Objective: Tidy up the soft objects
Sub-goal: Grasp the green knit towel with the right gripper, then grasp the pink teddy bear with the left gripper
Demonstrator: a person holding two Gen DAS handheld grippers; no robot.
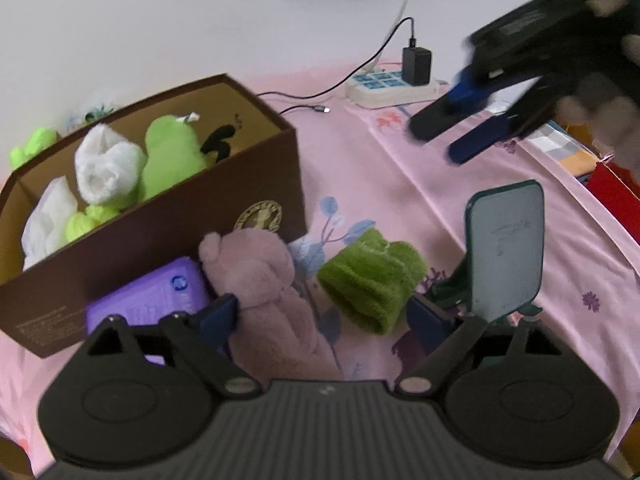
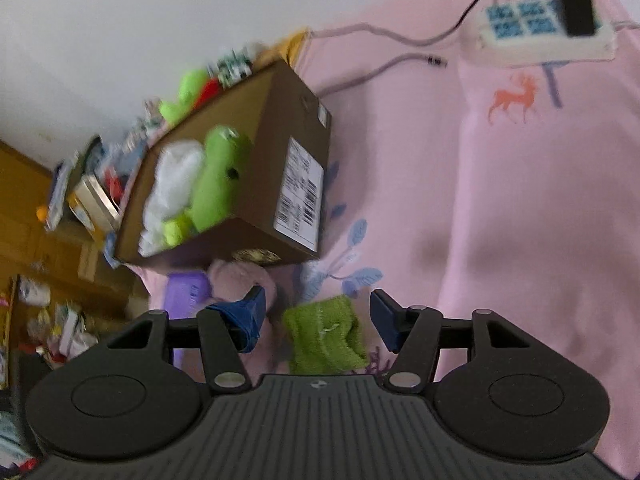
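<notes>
My left gripper (image 1: pixel 320 312) is spread wide and empty, straddling the pink plush bear (image 1: pixel 264 280) and green knit piece (image 1: pixel 372 280) lying on the pink bedsheet (image 1: pixel 480 220) just by the brown box (image 1: pixel 168 240) front wall. The bear's long axis runs toward me, along my fingers. My right gripper (image 2: pixel 316 316) is also parted, empty, green piece just ahead. Left is nearer the bear.

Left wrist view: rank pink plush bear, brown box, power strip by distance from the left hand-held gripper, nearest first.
1. Pink plush bear: between the open fingers of the left hand-held gripper, by its left finger.
2. Brown box: behind the bear, on the left, with soft toys inside.
3. Power strip: far back, right of centre, near the wall.
</notes>
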